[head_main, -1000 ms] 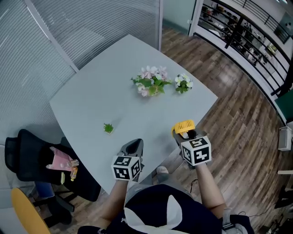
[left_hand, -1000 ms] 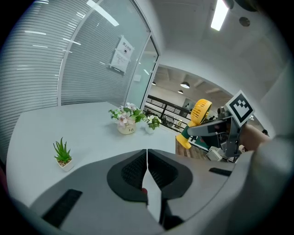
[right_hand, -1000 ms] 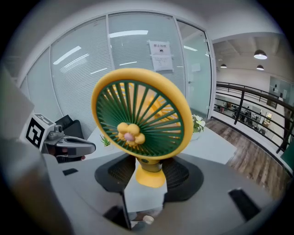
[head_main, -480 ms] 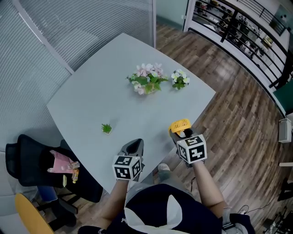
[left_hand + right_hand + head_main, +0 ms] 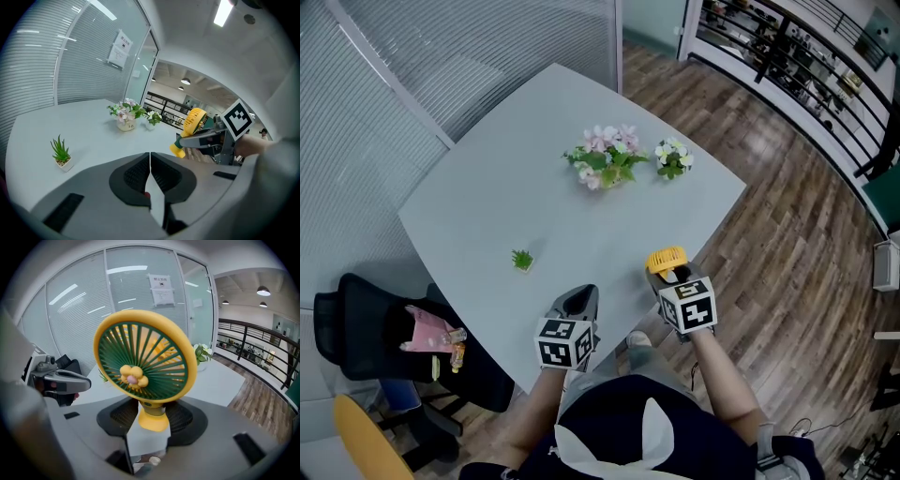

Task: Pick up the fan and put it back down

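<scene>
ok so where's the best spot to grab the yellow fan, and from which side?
Take the fan by the short yellow stem under the round head. Come in from the front, one jaw on each side of the stem. The head is wide and slatted, a poor fit for the pads; the stem is slim. The right gripper holds it just so.

On the counter (image 5: 506,187): flower pot (image 5: 602,157) at 1 o'clock, smaller pot (image 5: 673,157) beside it at 2, small plant (image 5: 522,260) at 7; fan (image 5: 667,262) above 4 o'clock edge.
</scene>
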### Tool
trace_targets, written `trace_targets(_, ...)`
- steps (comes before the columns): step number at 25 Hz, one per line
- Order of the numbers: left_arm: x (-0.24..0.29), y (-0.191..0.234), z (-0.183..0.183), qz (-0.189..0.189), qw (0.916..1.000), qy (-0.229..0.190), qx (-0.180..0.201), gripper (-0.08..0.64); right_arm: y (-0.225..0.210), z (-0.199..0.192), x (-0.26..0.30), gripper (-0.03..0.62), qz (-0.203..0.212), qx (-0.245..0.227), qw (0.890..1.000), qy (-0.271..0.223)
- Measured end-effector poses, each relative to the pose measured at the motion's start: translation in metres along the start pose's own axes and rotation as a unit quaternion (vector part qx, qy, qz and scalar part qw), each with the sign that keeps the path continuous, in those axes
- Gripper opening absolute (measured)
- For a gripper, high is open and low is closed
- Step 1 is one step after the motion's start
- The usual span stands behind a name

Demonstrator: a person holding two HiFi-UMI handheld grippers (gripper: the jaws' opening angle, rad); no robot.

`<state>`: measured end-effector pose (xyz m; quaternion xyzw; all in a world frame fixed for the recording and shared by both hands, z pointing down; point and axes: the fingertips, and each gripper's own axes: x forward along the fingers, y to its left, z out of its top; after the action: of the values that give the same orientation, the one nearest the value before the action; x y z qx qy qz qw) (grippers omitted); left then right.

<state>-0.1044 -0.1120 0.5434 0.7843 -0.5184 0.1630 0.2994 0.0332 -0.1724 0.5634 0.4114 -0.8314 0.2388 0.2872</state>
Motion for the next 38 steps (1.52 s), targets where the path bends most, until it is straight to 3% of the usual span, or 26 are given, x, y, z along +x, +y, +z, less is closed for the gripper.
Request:
trace_targets(29,0.007,-0.012,-0.017,-0.013,0.9995,0.028,0.012,0.025,-0.007,-0.069,0.061,0.186,-0.007,0.005,1.0,0.024)
trace_targets(38,0.009,-0.009,-0.019,-0.011,0.9994,0.031,0.012,0.025,-0.01,-0.085,0.078,0.187,-0.005,-0.014,1.0,0.028)
